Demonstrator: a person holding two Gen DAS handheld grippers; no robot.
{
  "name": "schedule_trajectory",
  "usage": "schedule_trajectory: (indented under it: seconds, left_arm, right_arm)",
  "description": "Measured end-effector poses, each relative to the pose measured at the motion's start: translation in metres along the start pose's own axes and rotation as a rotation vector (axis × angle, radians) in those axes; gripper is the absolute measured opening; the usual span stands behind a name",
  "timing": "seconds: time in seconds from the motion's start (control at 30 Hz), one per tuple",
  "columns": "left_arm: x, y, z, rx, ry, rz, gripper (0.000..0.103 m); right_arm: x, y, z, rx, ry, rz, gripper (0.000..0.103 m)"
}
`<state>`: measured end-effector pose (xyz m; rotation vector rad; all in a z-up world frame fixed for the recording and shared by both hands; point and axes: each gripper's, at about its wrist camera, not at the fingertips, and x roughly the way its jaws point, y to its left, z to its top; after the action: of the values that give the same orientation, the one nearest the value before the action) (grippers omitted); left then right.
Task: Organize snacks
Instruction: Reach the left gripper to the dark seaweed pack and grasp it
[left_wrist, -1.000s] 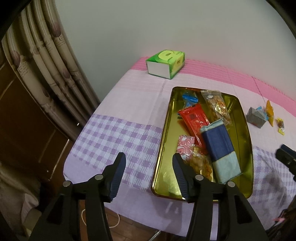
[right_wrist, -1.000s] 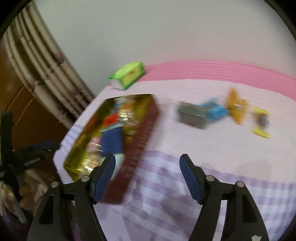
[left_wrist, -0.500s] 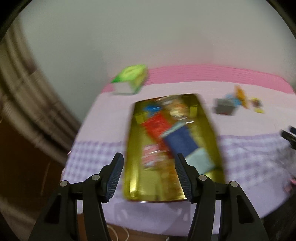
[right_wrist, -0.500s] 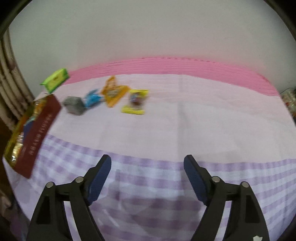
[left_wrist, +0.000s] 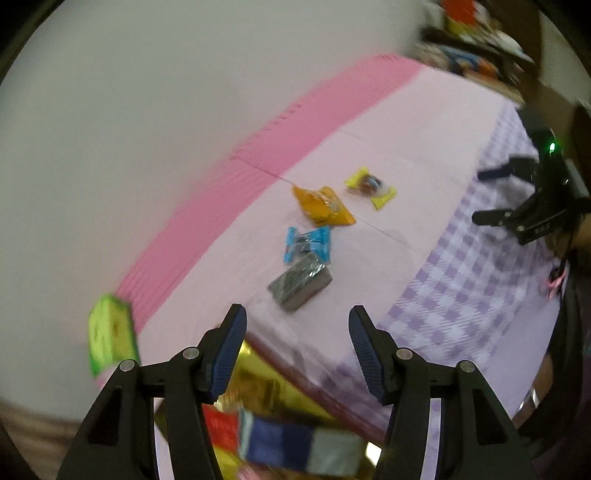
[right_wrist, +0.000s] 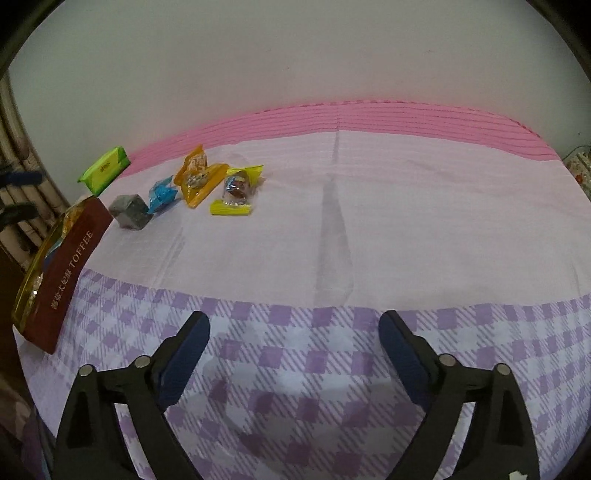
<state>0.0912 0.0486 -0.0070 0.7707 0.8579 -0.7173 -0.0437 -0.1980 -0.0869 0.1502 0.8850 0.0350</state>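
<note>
through the left wrist view: left gripper over the near table edge, jaws partly apart with nothing between them, tilted and blurred. below the fingers, gold metal tray with a red packet and a dark blue and grey pouch inside. beyond the fingertips, on the pale pink cloth, four loose snacks in a line: grey foil-wrapped block nearest, then blue candy wrapper touching it, orange sachet, yellow-ended clear candy farthest. green tissue box at left beside the tray. right gripper at the right edge above the purple checked band, jaws well apart. clutter on a far shelf, too blurred to name.

through the right wrist view: right gripper sharp, jaws opening wide, only purple checked cloth between them. same four snacks at upper left, well apart from the fingers: grey block, blue wrapper, orange sachet, yellow-ended candy. shown only here: dark red tray wall with "toffee" printed on it. tray contents mostly hidden from this side. green box behind the tray. striped curtain at far left.
</note>
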Motion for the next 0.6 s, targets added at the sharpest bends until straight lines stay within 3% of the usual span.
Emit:
schedule_trajectory:
  seconds: [0.17,0.23,0.4,0.6]
  left_arm:
    - [0.041,0.015,0.025,0.074,0.036,-0.068,0.058]
    - [0.058,0.019,0.028,0.103,0.064,-0.121,0.058]
    - [0.092,0.024,0.029,0.173,0.129,-0.132,0.058]
    - [0.121,0.025,0.033,0.195,0.183,-0.23,0.057]
  right_arm:
    - [0.0,0.001,0.0,-0.005,0.002,0.019,0.102]
    - [0.0,-0.001,0.0,0.003,-0.003,0.034,0.102]
    - [-0.002,-0.003,0.0,0.01,-0.006,0.047,0.103]
    - [-0.002,-0.004,-0.001,0.009,-0.008,0.046,0.103]
